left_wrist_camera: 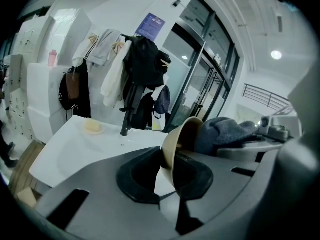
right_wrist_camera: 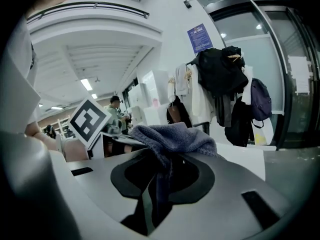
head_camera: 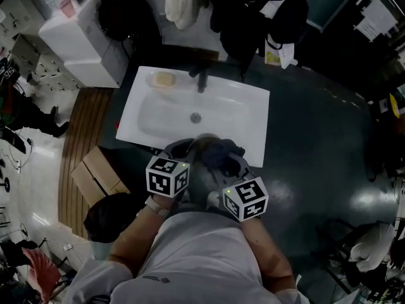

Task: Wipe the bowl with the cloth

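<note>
Over the near edge of the white sink (head_camera: 250, 116), had the tan bowl (left_wrist_camera: 176, 143) pinched by its rim in the left gripper (left_wrist_camera: 165, 180), both black pads closed tight on the thin wall. Held it tipped on its side, mouth facing right toward the other gripper, axis roughly level and running left to right.

Had the blue-grey cloth (right_wrist_camera: 172, 136) clamped in the right gripper (right_wrist_camera: 159, 184), jaws shut on a hanging fold, bunched top pushed up into the bowl's mouth. Only got that contact from the left gripper view, though. Got no bowl at all from the right gripper view, just terry fuzz up close and the left gripper's marker cube (right_wrist_camera: 90, 120) behind it.

Got the layout from the head view: both grippers close together at the basin's front lip, with a dark faucet (head_camera: 202, 78) and a yellowish soap bar (head_camera: 165, 79) along the far rim.

Looked smooth and matte on the bowl, soft and nubby on the cloth, glossy on the sink.
</note>
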Demonstrator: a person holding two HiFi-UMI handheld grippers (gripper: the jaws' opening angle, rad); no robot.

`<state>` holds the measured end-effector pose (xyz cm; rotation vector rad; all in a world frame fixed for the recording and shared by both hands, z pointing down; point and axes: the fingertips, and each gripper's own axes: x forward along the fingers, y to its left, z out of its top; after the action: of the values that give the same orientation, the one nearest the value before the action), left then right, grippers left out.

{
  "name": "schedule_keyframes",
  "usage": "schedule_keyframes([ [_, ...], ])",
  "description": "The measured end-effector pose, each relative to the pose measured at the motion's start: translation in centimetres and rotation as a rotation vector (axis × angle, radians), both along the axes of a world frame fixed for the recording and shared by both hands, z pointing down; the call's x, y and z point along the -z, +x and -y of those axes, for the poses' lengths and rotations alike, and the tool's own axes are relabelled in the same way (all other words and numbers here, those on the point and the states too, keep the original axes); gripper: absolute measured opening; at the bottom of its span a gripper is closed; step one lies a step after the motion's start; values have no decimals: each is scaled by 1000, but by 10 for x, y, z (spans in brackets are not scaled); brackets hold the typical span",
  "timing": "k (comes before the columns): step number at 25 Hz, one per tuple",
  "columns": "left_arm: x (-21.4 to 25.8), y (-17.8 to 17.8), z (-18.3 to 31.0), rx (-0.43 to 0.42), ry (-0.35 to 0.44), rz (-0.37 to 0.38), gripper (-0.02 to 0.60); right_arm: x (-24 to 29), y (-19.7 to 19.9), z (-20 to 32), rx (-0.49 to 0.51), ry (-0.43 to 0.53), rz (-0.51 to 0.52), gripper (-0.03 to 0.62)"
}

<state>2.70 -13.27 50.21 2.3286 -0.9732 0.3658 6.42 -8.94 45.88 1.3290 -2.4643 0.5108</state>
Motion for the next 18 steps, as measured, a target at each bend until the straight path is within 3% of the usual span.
schedule_keyframes([
  [12,0,4,-6,-35,19,14,32,-19,-16,-2,5,-60,-15,83],
  [18,-1,15,-12,-50,25,16,32,-23,-9,1,-51,-104,76,83],
])
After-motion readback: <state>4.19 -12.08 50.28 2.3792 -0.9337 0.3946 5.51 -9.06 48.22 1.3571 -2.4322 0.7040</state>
